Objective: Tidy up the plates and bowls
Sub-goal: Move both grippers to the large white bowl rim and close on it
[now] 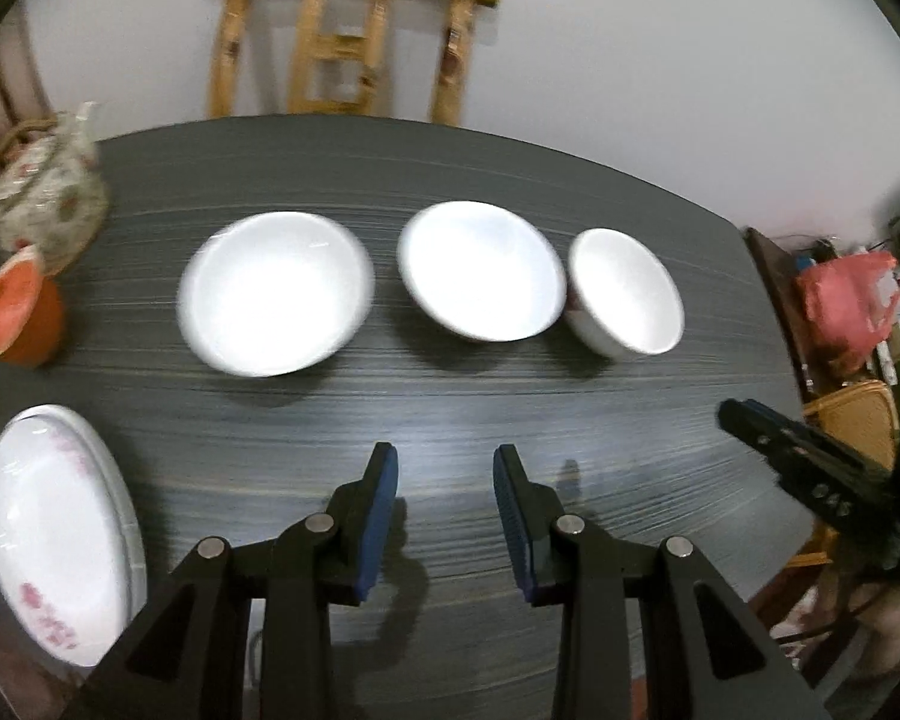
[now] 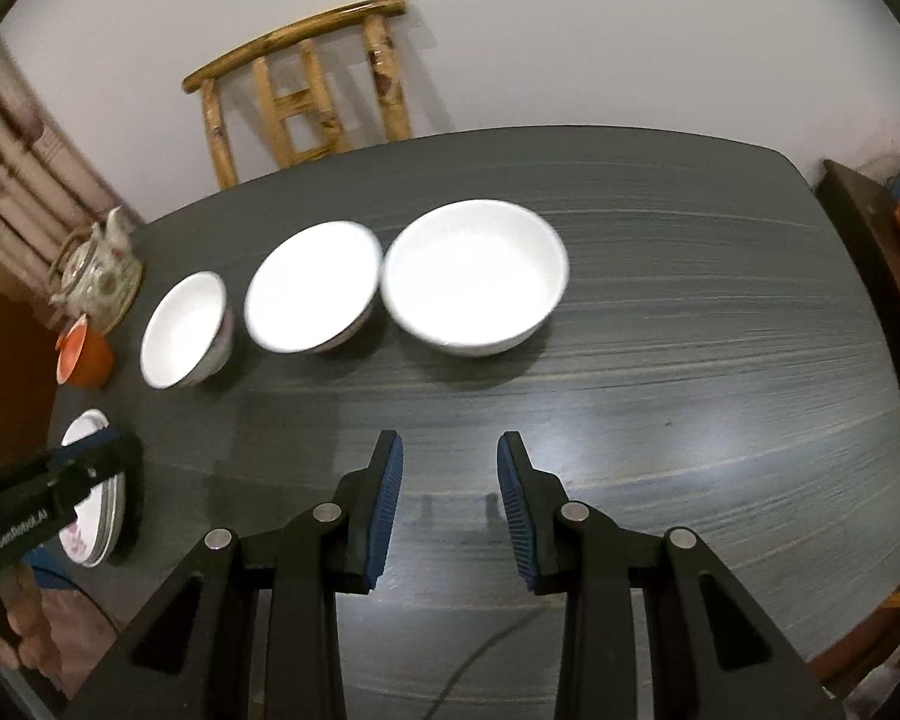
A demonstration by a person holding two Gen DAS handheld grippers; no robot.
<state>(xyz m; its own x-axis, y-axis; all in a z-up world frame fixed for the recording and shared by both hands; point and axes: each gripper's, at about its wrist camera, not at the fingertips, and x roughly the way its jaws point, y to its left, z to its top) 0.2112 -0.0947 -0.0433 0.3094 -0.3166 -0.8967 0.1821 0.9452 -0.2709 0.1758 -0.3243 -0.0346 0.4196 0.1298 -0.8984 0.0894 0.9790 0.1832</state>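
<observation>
In the left wrist view, the left gripper (image 1: 445,468) is hanging over bare bench (image 1: 450,408), its black fingers (image 1: 381,480) with ribbed blue pads standing spread with nothing between them. The bench is showing a dark grey top with streaked grain and rounded corners. Three glossy white round bowls are sitting in a row beyond: a wide bowl (image 1: 276,291), a middle bowl (image 1: 483,270) and a small bowl (image 1: 627,294), the last two touching or nearly so. A stack of white oval plates (image 1: 54,528) with pink flower print is lying at the near left, partly cut off by the gripper body. An orange cup (image 1: 21,318) and a flowered teapot (image 1: 48,198) are blurring at the left edge. A bamboo chair (image 1: 348,42) is standing behind. The right gripper (image 1: 744,420) is poking in from the right, its fingers hard to read here.

In the right wrist view, the right gripper (image 2: 450,459) is likewise standing spread and empty over the bench. The same three bowls are lining up ahead, blown out by glare. The left gripper is crossing over the plates, hiding part of them.
</observation>
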